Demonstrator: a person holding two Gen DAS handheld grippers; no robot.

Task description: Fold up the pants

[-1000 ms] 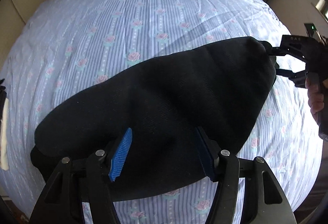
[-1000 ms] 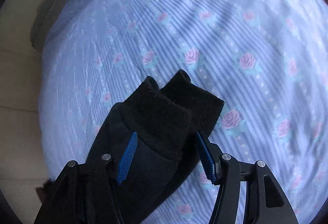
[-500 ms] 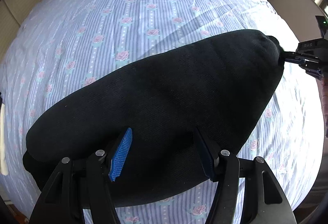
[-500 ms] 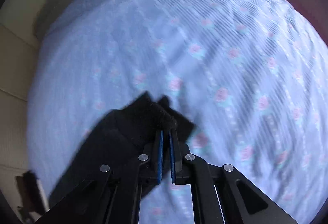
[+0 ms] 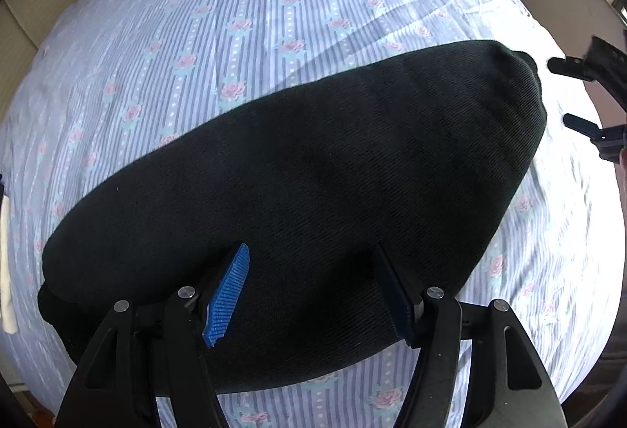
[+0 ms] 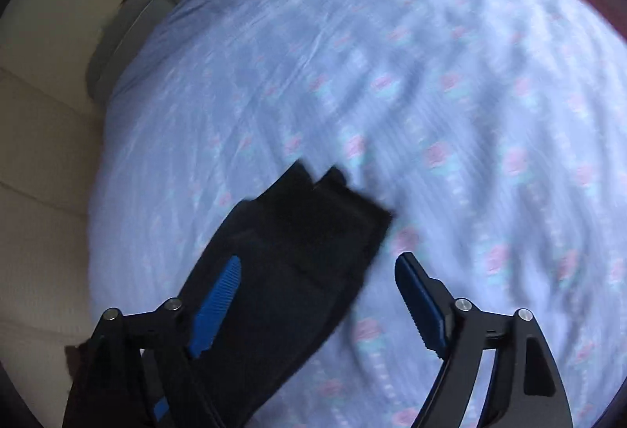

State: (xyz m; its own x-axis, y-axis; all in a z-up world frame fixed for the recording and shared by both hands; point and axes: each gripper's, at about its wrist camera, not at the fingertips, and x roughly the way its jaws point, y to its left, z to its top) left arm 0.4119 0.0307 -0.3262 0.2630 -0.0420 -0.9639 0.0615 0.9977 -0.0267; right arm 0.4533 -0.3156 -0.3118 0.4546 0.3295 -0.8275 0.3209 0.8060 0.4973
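Observation:
The black pants [image 5: 313, 185] lie folded lengthwise on the bed, running from lower left to upper right in the left wrist view. My left gripper [image 5: 309, 291] is open above their near end, blue pads apart, holding nothing. My right gripper [image 5: 588, 98] shows at the right edge, open, just off the far end. In the right wrist view the cuffs [image 6: 313, 224] lie flat on the sheet, and my right gripper [image 6: 325, 294] is open above them, its left pad over the cloth.
The bed has a pale blue striped sheet with pink roses [image 5: 274, 16]. A beige wall or headboard [image 6: 39, 153] lies left of the bed. A white object [image 5: 6, 263] sits at the left edge.
The right gripper shut on the cuffs half a second ago, then opened and drew back; the cuffs now lie flat. The left gripper stayed open as its view drew nearer the pants.

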